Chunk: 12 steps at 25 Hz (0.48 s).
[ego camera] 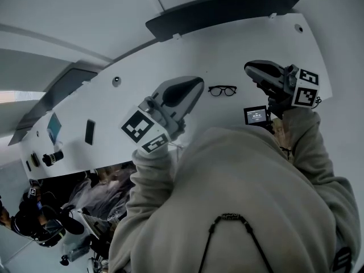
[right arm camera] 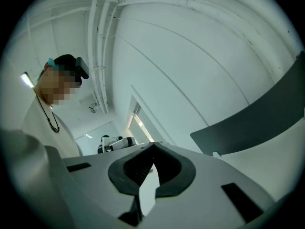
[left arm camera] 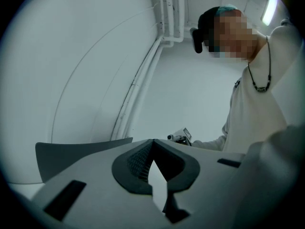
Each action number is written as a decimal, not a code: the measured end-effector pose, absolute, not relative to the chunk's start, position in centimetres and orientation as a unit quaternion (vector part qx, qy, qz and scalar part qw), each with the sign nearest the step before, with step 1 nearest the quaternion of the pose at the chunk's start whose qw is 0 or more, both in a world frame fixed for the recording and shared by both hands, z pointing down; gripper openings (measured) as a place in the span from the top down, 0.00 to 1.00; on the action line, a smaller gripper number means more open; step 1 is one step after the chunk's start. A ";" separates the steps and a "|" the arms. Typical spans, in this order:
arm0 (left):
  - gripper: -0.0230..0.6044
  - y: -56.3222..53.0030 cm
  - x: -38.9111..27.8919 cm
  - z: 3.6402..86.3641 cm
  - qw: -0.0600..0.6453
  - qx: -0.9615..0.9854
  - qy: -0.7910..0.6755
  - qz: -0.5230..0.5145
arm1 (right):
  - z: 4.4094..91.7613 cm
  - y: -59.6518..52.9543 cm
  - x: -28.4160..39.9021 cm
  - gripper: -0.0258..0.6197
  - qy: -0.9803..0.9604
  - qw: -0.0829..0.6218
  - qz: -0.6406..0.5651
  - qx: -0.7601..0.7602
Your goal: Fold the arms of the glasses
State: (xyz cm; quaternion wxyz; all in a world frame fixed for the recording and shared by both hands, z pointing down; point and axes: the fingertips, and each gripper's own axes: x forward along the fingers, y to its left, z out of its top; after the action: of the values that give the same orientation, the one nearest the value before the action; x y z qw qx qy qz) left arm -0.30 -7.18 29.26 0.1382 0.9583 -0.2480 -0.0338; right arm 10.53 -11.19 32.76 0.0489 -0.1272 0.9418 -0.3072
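Pale hooded top (ego camera: 244, 209) fills the foreground. Left gripper (ego camera: 195, 85): jaws closed, nothing between them. Glasses (ego camera: 222, 90) lie on white table (ego camera: 239, 44), between the two grippers, touching neither. Right gripper (ego camera: 251, 70): jaws together too, empty.

Black round-rimmed glasses (ego camera: 222, 90) lie on the table (ego camera: 227, 56)

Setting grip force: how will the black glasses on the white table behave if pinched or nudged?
The glasses look thin-framed, so they are probably light and easily bent; grip gently. The white table looks smooth, so a nudge would likely slide them rather than tip them. They lie low and flat, so rolling seems unlikely.
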 end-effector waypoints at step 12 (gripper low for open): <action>0.96 -7.1 -0.8 29.9 0.135 0.953 -0.270 -0.032 | 32.6 -10.6 8.5 0.93 0.956 0.010 -0.268 -0.116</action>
State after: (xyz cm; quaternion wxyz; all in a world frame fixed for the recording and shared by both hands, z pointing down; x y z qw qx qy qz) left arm -0.79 -7.12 29.87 0.1351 0.9530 -0.2695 -0.0315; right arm 8.53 -10.62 32.62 0.0099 -0.1162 0.9563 -0.2683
